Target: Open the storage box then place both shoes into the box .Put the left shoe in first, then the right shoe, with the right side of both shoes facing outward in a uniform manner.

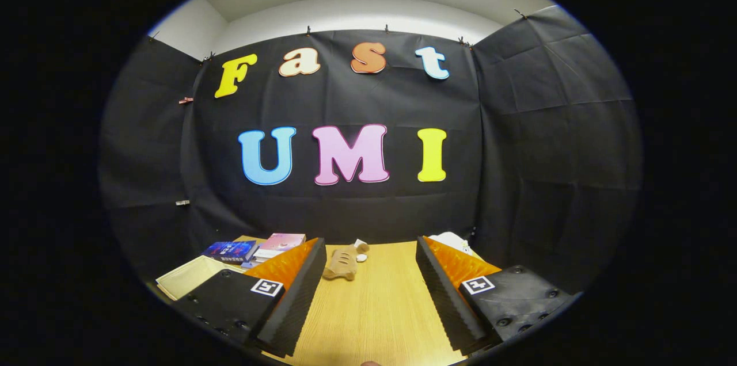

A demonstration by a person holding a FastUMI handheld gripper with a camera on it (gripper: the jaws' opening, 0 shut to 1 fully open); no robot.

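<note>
Looking out over a wooden table (374, 308) with the black cloth booth wall right behind it. Off past the left finger there's a little heap of stuff at the table's far side: a dark blue book (231, 251), a pink book (282, 241) next to it sitting on what looks like a thin stack, and a pale flat folder or board (187, 277) nearer to the gripper, partly hidden by the left finger's black housing. Out beyond the fingers, roughly in the gap between them but leaning toward the left one, there's a small tan shoe (342, 262) lying on the table near the wall, with a bit of white something just beside it, too small to make out. Past the tip of the right finger a white object (452, 239) pokes up, mostly hidden behind the finger, so can't tell what it is. I can't make out any storage box from here. As for the gripper (368, 251): its fingers are spread wide, orange sides and black ribbed pads facing each other, bare tabletop between them, and they're holding nothing and touching nothing. The shoe sits well ahead of the tips.
</note>
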